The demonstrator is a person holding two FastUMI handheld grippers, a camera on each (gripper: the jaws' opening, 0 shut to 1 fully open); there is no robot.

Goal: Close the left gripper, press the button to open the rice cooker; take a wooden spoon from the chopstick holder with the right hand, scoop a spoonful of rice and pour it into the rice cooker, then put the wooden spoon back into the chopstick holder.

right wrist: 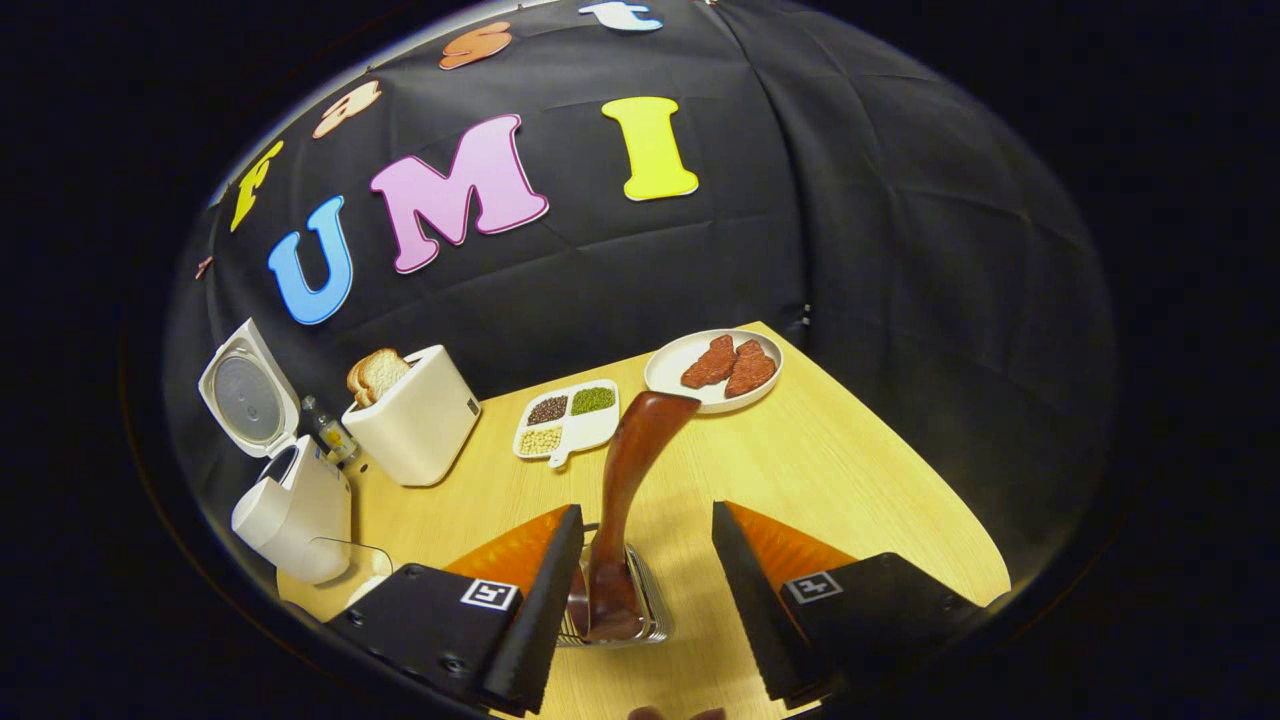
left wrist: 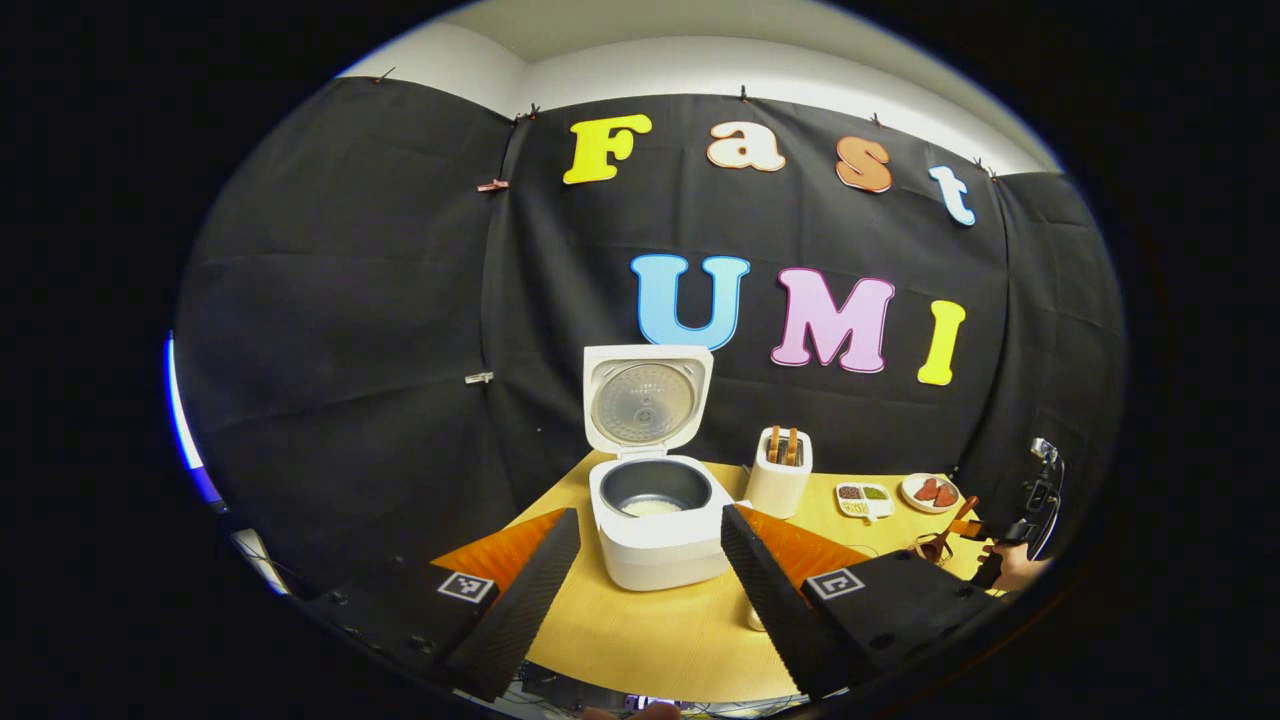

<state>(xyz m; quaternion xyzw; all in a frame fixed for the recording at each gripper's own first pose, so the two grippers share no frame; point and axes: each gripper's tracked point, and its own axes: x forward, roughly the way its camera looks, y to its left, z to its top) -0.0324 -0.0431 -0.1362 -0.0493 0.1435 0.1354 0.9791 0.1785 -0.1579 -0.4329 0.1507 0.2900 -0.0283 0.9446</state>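
Ahead of the left tongs (left wrist: 650,545), which are spread wide and hold nothing, the rice cooker (left wrist: 660,535) is seen with its lid raised upright and a pale layer, possibly rice, in the inner pot. It stands near the back left edge of the wooden surface (left wrist: 650,630), with bare wood in front of it.

From the right gripper view, the right tongs (right wrist: 640,560) are seen parted wide around the wooden spoon (right wrist: 625,490), which stands tilted in the wire chopstick holder (right wrist: 650,610); whether the left finger touches the spoon cannot be told, and the right finger is apart from it. Open wood is left to the right, up to the surface's curved edge.

One toaster (right wrist: 415,425) with two bread slices, one four-part dish (right wrist: 567,420) of grains, one plate (right wrist: 712,370) with two reddish pieces and one small bottle (right wrist: 325,430) are counted. No writing on them can be read.
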